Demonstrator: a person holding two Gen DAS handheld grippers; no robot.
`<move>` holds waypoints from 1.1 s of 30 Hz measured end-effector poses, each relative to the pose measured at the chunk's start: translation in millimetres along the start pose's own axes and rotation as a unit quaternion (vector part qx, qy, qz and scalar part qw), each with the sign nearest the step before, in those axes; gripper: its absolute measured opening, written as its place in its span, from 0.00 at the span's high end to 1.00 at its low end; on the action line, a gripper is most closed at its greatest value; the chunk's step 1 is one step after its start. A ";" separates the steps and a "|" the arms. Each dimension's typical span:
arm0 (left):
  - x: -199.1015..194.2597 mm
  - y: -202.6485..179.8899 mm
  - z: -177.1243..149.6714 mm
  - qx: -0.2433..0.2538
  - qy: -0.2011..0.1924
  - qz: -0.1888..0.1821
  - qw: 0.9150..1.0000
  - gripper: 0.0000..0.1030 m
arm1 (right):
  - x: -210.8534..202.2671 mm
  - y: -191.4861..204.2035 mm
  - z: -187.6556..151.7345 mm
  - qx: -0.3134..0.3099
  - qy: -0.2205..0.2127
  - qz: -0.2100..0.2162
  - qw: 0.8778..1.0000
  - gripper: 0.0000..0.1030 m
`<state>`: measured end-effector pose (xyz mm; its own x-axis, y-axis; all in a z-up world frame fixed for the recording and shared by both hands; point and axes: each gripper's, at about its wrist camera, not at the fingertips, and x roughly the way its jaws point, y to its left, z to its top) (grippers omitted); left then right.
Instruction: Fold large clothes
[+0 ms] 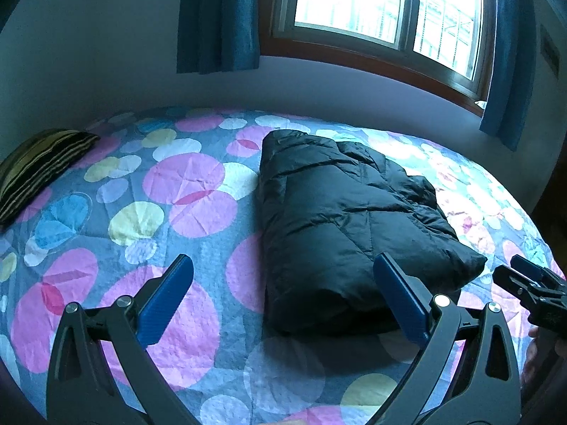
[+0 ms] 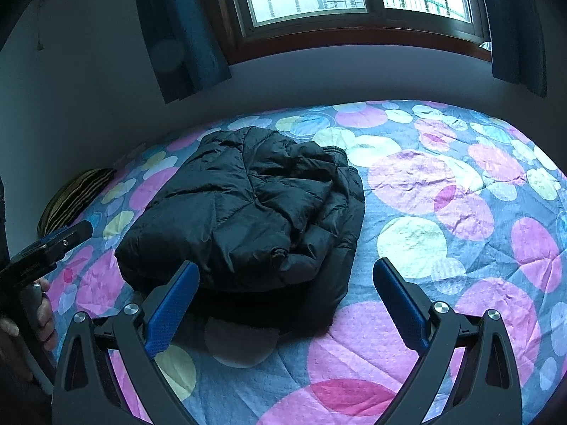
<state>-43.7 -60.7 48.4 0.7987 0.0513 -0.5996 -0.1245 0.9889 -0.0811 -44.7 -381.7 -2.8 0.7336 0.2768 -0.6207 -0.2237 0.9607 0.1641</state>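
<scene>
While the left wrist view is considered first, a black quilted puffer jacket (image 1: pixel 340 219) is seen lying folded into a thick bundle on a bed cover printed with pink, blue, yellow and white circles (image 1: pixel 170 191). The bundle is placed around the middle of the bed, somewhat toward its right side, with one end pointing to the near edge. The left gripper (image 1: pixel 283 297) is held above the near edge, and its two blue-padded fingers (image 1: pixel 166 301) are spread wide, with nothing between them; the right finger is seen in front of the jacket's near end, but contact cannot be told. A striped dark and yellow cushion (image 1: pixel 39 166) is found at the far left corner of the bed. The right gripper (image 1: pixel 531 283) is visible at the right border; its fingers cannot be judged from here. Behind the bed, a wooden-framed window (image 1: pixel 386 17) and dark blue curtains (image 1: pixel 219 17) are seen.

In the right wrist view, the same jacket (image 2: pixel 248 205) is shown left of the middle of the bed cover (image 2: pixel 443 212), with its looser, wrinkled layers on top. The right gripper (image 2: pixel 285 297) is held over the near edge with fingers (image 2: pixel 400 304) wide apart and empty. The left gripper (image 2: pixel 46 248) is seen at the left border, and a hand (image 2: pixel 44 315) is wrapped around its handle. The cushion (image 2: pixel 76 198) lies beyond it.
</scene>
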 end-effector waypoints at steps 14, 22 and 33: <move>15.7 6.6 -4.9 -0.008 0.021 0.016 1.000 0.02 | 10.6 -6.8 -4.6 0.002 0.024 -0.001 1.000 0.05; 15.4 2.0 -6.3 0.006 0.015 0.019 1.000 0.02 | 13.3 -10.0 -4.7 0.000 0.028 0.000 1.000 0.05; 12.8 -0.2 -6.4 0.005 0.008 0.017 1.000 0.02 | 13.5 -9.0 -5.3 0.001 0.030 -0.001 1.000 0.05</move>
<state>-37.2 -61.2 35.6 0.7842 0.0826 -0.6150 -0.1449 0.9881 -0.0521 -36.3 -386.7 -16.6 0.6942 0.2742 -0.6655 -0.2220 0.9611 0.1644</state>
